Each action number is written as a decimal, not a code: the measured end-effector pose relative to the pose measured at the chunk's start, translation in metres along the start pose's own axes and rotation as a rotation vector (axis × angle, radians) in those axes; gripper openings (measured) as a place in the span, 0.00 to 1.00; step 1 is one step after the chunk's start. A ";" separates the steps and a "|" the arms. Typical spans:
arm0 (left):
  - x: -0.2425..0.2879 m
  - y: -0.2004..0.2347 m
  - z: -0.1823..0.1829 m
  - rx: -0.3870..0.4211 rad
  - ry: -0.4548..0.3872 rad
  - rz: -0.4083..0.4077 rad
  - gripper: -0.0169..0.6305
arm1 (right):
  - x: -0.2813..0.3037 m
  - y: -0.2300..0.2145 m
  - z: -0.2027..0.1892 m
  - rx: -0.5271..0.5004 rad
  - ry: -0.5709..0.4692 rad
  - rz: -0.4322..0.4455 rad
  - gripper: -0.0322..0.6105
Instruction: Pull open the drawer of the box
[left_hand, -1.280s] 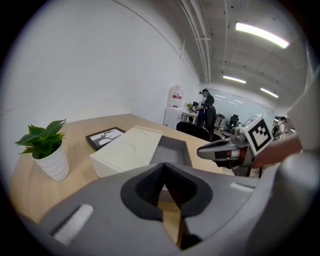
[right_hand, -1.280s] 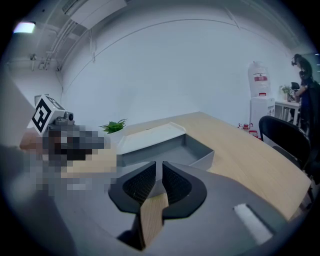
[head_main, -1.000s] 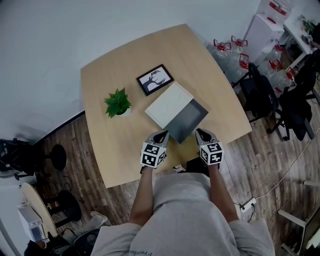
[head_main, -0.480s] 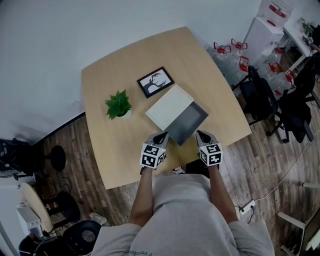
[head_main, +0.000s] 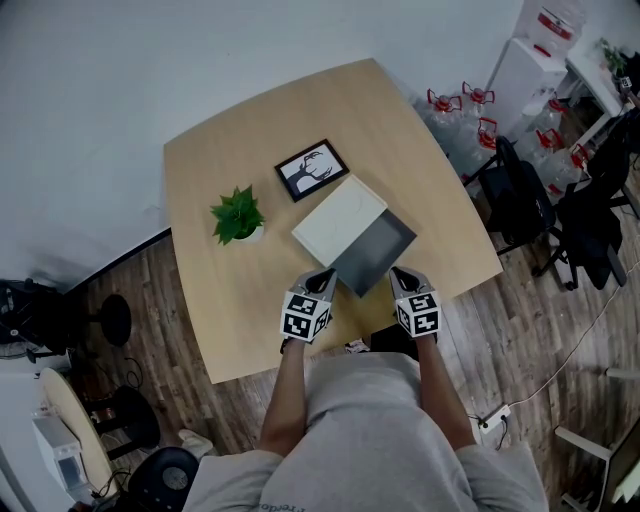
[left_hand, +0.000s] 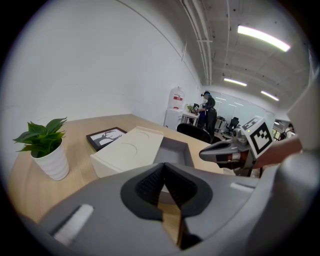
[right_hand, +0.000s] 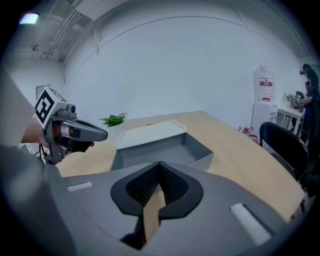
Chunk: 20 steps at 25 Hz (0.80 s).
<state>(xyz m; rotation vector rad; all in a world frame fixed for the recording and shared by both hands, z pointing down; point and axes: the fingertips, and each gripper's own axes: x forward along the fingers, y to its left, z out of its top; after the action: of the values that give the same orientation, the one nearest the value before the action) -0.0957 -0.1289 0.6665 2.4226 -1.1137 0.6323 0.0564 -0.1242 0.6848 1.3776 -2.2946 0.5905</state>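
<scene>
Pull step looks done. The grey drawer (head_main: 374, 249) sticks well out of the white box (head_main: 338, 214), toward the person, mid surface (head_main: 225, 295). The drawer is empty inside.

The left tool (head_main: 322, 276) and right tool (head_main: 403, 276) sit just off the drawer's front corners, one on each side. Both have their jaws pressed together with nothing between them, and neither looks to be in contact with the drawer.

Next move, likely: back both tools away, or if more travel is wanted, spread the jaws and re-grip the front wall.

Count: one box, one drawer, one potted plant (head_main: 237, 213), one framed picture (head_main: 311, 167), two tools.
</scene>
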 end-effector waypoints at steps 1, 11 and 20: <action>0.000 0.000 0.000 -0.001 0.000 0.000 0.11 | -0.001 0.000 0.000 0.002 -0.001 0.000 0.05; -0.002 0.008 0.001 -0.007 -0.007 0.006 0.11 | 0.004 0.003 0.005 -0.001 -0.009 0.009 0.05; -0.004 0.016 0.004 -0.023 -0.018 0.018 0.11 | 0.007 0.005 0.010 0.000 -0.017 0.016 0.05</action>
<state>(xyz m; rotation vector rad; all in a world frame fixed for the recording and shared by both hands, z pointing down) -0.1095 -0.1387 0.6636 2.4058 -1.1455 0.6015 0.0472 -0.1325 0.6798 1.3709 -2.3205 0.5860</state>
